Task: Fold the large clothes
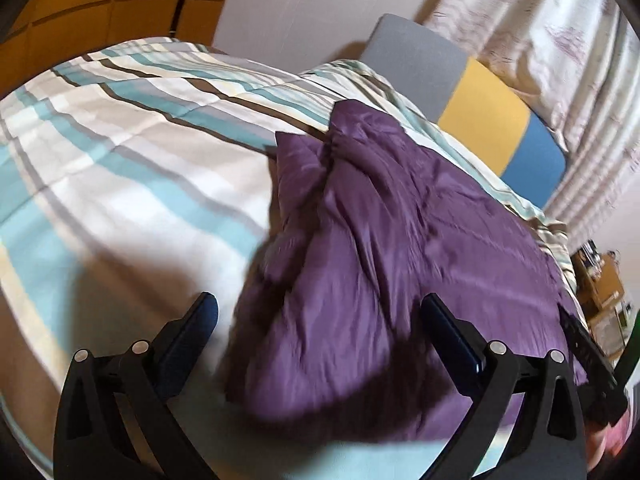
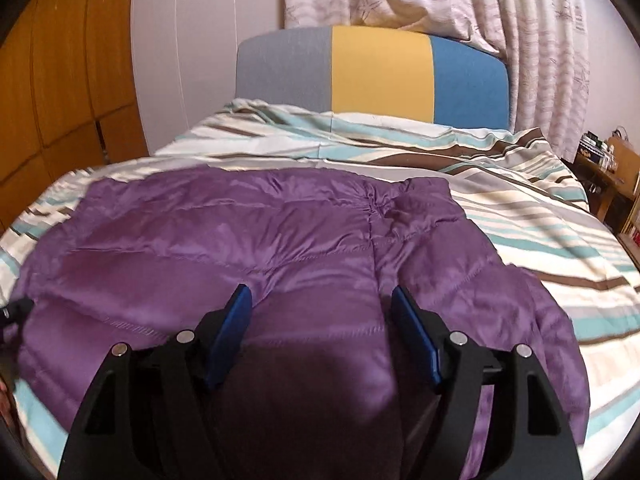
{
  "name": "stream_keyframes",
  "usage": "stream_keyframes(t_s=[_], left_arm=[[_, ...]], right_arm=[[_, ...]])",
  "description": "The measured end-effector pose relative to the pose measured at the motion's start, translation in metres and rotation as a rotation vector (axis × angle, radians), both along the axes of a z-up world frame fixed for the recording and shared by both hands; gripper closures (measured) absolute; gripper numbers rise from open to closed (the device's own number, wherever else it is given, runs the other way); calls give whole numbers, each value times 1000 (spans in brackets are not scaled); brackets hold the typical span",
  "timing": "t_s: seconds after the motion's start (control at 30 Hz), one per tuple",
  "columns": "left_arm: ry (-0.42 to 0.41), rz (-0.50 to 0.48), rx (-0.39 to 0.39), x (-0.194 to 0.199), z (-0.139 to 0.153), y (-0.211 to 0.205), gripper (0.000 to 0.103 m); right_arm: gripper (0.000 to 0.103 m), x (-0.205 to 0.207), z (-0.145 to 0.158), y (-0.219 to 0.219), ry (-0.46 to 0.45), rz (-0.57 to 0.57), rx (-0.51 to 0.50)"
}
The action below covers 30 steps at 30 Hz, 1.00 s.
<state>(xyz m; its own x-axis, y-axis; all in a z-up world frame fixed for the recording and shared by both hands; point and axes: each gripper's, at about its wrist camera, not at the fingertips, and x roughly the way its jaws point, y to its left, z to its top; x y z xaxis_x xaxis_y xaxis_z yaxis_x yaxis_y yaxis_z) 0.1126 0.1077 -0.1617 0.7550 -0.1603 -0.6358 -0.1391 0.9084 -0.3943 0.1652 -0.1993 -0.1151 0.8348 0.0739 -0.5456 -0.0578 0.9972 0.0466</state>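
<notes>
One purple jacket [image 2: 280,248] lies on one striped bed [image 2: 540,216]; both grippers, left [image 1: 320,312] and right [image 2: 322,300], stand spread, pinching nothing. Only the right view shows the jacket whole.

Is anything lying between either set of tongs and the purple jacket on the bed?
Nothing visible does. The right tongs hang open directly over the purple jacket, and the left tongs hang open above its edge. Only the striped duvet surrounds it.
</notes>
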Motion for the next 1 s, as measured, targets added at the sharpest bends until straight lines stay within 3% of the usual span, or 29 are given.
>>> stream_keyframes(t_s=[0.17, 0.23, 0.27, 0.33, 0.47, 0.67, 0.8, 0.9, 0.97, 1.0], left_arm=[[-40, -105, -137, -35, -5, -12, 3], [-45, -139, -171, -44, -5, -19, 3], [-54, -158, -191, -47, -4, -21, 4], [-56, -208, -248, -48, -3, -29, 5], [-52, -257, -303, -39, -4, -37, 5], [-72, -113, -385, -13, -5, -27, 6], [-51, -11, -368, -7, -6, -30, 18], [-66, 11, -400, -7, -5, -34, 18], [-66, 10, -462, 2, -6, -30, 38], [-45, 34, -508, 8, -11, -23, 61]], right_arm=[[36, -36, 8, 11, -81, 67, 30], [48, -49, 11, 22, -108, 124, 15], [51, -53, 13, 27, -108, 149, 7], [66, -54, 10, 39, -86, 180, -29], [67, -43, 1, 52, -11, 161, -89], [67, -27, -14, 50, 86, 166, -73], [67, -25, -19, 48, 110, 174, -51], [67, -25, -20, 46, 117, 178, -34], [67, -26, -20, 46, 116, 177, -35], [67, -26, -20, 45, 118, 176, -33]])
